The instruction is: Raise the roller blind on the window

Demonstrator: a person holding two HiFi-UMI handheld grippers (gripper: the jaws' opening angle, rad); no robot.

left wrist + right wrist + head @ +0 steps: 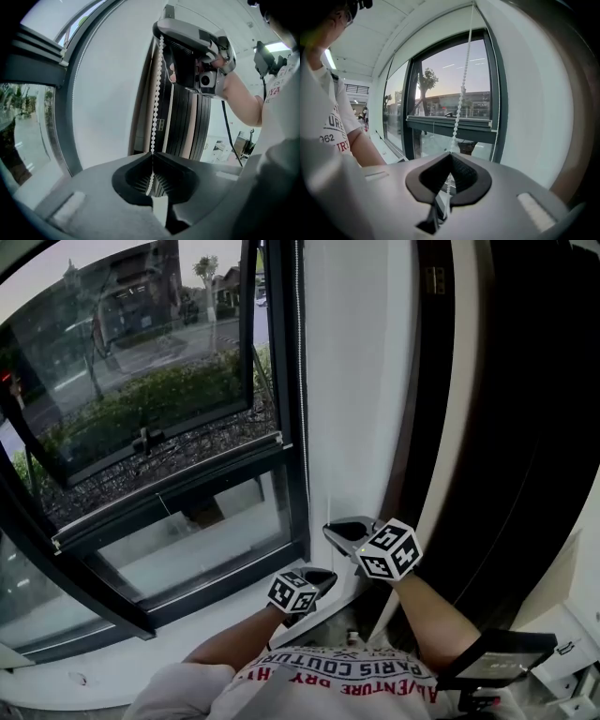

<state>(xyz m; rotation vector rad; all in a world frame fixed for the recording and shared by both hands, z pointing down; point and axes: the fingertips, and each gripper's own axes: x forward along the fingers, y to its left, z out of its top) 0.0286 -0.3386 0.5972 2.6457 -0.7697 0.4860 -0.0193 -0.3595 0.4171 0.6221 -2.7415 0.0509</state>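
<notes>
A white bead chain [301,334] hangs down the dark window frame [281,474] at the window's right side. The glass stands uncovered, and no blind fabric shows in any view. My right gripper [337,529] is the upper one and is shut on the chain [461,93], which runs down from above into its jaws [451,152]. Just below it, my left gripper [323,575] is shut on the same chain [157,93], pinched at its tips [152,153]. In the left gripper view the right gripper [161,35] hangs directly overhead with the chain between the two.
A second chain strand [499,108] lies against the frame. A white wall strip [361,381] and a dark panel [506,427] stand right of the window. The white sill [112,667] runs below. An upper sash [141,362] is tilted outward. A dark device [497,657] sits at lower right.
</notes>
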